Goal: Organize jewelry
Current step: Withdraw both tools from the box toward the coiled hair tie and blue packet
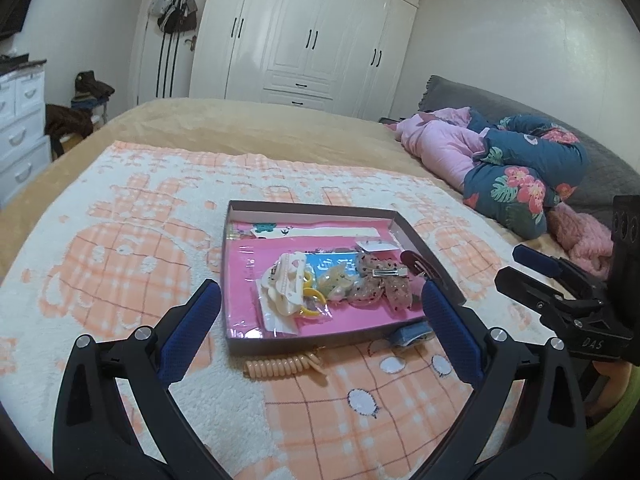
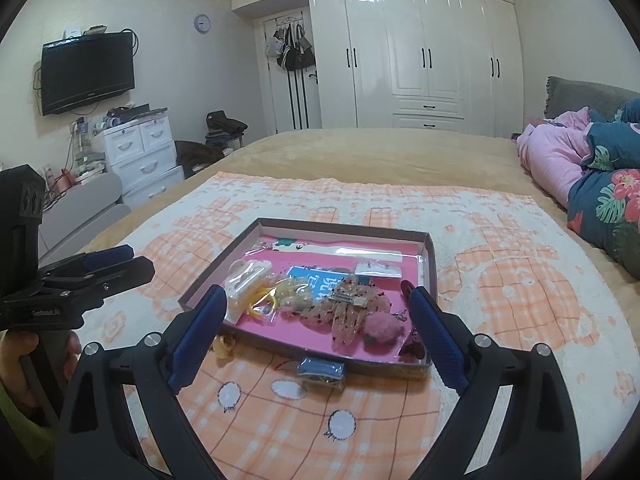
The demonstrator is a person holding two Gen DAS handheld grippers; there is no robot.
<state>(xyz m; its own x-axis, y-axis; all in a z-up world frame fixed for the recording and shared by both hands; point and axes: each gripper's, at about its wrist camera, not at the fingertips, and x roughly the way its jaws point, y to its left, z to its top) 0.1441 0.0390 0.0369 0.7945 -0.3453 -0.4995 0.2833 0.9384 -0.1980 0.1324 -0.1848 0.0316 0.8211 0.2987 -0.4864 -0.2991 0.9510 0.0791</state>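
Note:
A shallow box tray [image 1: 308, 206] [image 2: 344, 226] with a pink lining lies on the patterned blanket. It holds a white claw clip [image 1: 286, 280] [image 2: 248, 280], speckled pink hair clips [image 1: 376, 292] [image 2: 352, 312], a pink pompom [image 2: 380, 334] and small bagged pieces. In front of the tray on the blanket lie a beige coil hair tie [image 1: 280, 366] and a small blue packet [image 1: 412, 336] [image 2: 322, 370]. My left gripper [image 1: 320, 286] [image 2: 138, 260] hovers open before the tray, holding nothing. The right gripper [image 2: 316, 292] [image 1: 514, 266] is beside it, also open with nothing in it.
The orange-and-white blanket [image 1: 120, 240] covers a tan bed. Bundled pink and floral bedding [image 1: 520, 168] lies at the right. White wardrobes [image 2: 420, 60] line the far wall; a white drawer unit [image 2: 140, 148] and a wall TV [image 2: 88, 72] stand to the left.

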